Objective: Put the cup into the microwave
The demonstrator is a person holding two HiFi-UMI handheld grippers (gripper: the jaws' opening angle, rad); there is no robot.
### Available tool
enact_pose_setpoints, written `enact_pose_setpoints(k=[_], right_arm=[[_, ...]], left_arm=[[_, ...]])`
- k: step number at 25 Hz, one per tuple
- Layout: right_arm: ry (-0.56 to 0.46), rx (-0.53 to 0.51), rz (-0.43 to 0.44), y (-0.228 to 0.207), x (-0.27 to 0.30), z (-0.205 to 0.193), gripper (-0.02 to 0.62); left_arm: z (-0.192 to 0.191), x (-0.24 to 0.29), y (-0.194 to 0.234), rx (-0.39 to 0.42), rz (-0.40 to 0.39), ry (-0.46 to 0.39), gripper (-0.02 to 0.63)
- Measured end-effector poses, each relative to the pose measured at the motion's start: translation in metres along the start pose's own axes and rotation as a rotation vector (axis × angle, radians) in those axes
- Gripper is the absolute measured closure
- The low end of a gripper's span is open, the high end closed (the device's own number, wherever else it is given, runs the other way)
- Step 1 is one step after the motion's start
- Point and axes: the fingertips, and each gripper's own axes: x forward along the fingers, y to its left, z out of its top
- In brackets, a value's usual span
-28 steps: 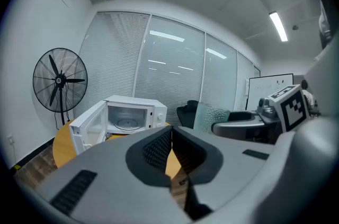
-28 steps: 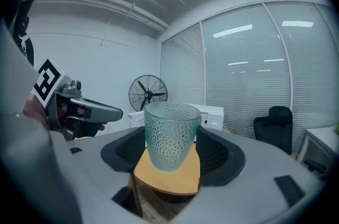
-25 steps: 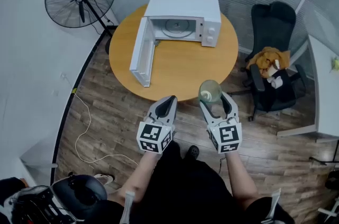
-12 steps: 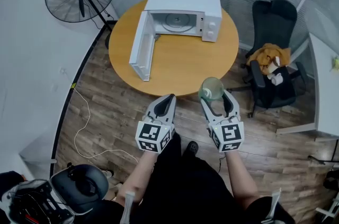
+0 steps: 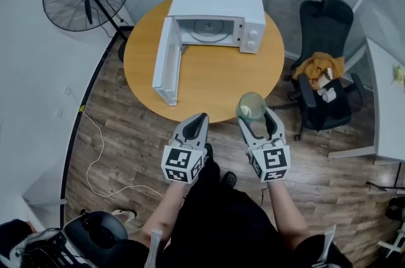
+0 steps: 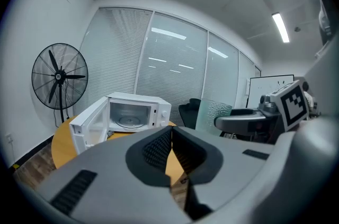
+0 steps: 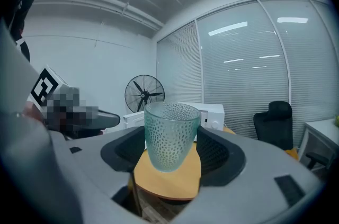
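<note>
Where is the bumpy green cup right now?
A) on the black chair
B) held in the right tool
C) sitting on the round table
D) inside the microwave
B: the right tool is closed on the cup, which is upright, while the microwave stands open with no cup inside.

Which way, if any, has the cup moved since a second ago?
No. The cup, in the right tool, sits at the table edge as before, no nearer the microwave.
</note>
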Motion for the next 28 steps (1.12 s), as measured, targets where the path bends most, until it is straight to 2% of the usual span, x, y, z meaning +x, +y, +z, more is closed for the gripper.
enact_pose_setpoints(k=[4, 15, 23, 28], right_arm=[[0.005, -0.02, -0.015, -0.004, 0.028, 0.01, 0.284], [0.01, -0.019, -0.054, -0.012, 0.112, 0.031, 0.285], [0.037, -0.052, -0.064, -0.005, 0.148, 0.027, 0.285], [0.054, -0.029, -0.079, -0.006, 0.163, 0.02, 0.285]], left_arm=[[0.013, 0.019, 0.024, 0.002, -0.003, -0.02, 0.607], [0.034, 0.078, 0.082, -0.008, -0.075, -0.016, 0.607], [0.035, 0.097, 0.1, -0.008, -0.149, -0.004, 0.607], [0.032, 0.105, 0.11, -0.006, -0.166, 0.009, 0.607]])
